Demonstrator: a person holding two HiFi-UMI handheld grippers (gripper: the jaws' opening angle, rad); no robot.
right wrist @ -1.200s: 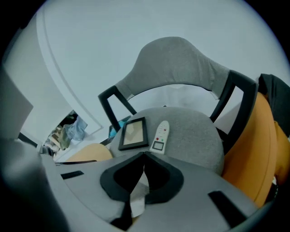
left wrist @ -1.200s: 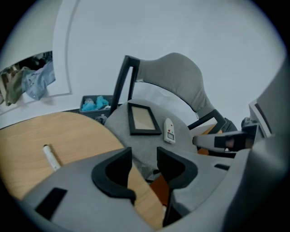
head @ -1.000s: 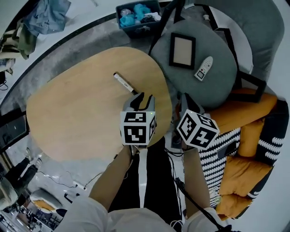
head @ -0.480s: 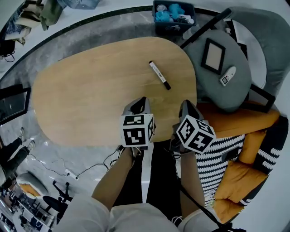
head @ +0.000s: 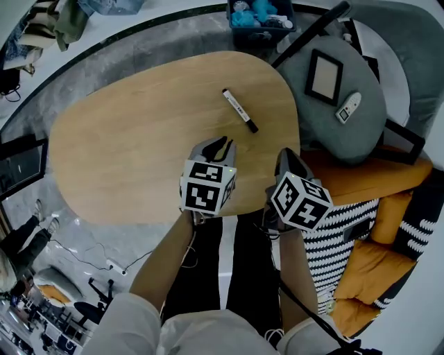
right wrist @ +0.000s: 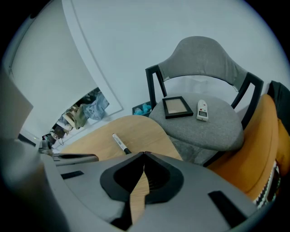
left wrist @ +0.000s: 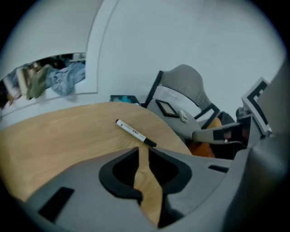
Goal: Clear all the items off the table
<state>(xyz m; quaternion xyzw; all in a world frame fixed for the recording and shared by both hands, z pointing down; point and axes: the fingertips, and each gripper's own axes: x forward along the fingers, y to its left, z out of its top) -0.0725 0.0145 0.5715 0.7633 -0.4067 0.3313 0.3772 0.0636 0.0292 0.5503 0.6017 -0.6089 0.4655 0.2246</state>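
A white marker with a black cap (head: 239, 110) lies alone on the oval wooden table (head: 132, 139), toward its far right side. My left gripper (head: 220, 143) hovers over the table's near edge, a short way in front of the marker (left wrist: 135, 132). Its jaws stand a narrow gap apart and are opening, with nothing between them (left wrist: 142, 148). My right gripper (head: 283, 154) hangs just off the table's right edge, shut and empty, its tips touching (right wrist: 144, 154). The marker (right wrist: 120, 142) shows ahead and to its left.
A grey chair (head: 347, 135) stands right of the table with a black picture frame (head: 324, 77) and a white remote (head: 347, 107) on its seat. A dark bin (head: 260, 17) with blue things sits beyond the table. Orange cushions (head: 374, 180) lie at the right.
The left gripper's jaws went from wide apart to closed, and now stand slightly apart. The marker still lies on the table, a little farther from the left jaws than before. The head view shifted.
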